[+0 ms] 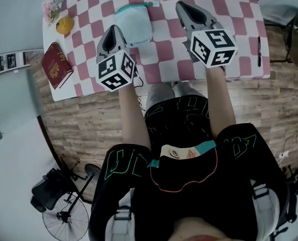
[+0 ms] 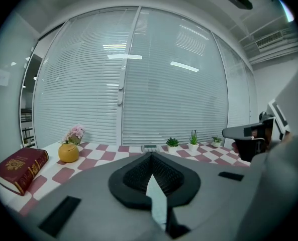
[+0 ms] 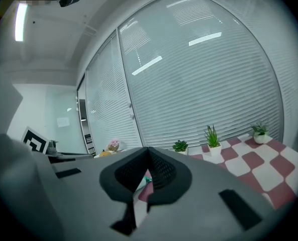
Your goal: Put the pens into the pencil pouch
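Hardly begun, judging from how things lie. Largest first: the checked table [image 1: 161, 67], pink and white, carrying the pencil pouch [image 1: 134, 25] toward its far side. Then the two tools. Left gripper [image 1: 115, 29] just beside the pouch's left edge (touching or merely hovering, not readable from above), jaws pressed together with nothing between them. Right gripper [image 1: 182, 6] off to the pouch's right and clear of it, likewise closed tight on nothing, pointing out past the pouch toward the blinds. Then the pouch itself: teal, soft, lying flat, zip pull showing at its far right corner; mouth open or zipped, impossible to say from here, and no pen visible inside. Smaller again, a red book [image 1: 57, 65] well to the left of the pouch and nearer the person. Beyond that, an orange [image 1: 64, 25] also left of the pouch, about level with it. Smallest, the pen [image 1: 259, 51]: thin, dark, lying alone well to the right of the pouch, past the right gripper; only this one to be made out. So nothing picked up, nothing delivered. Left to do, by this reading: reaching across to the pen, pinching it, getting the pouch's mouth open if zipped, and slipping the pen in, most likely with the left gripper steadying the pouch meanwhile.
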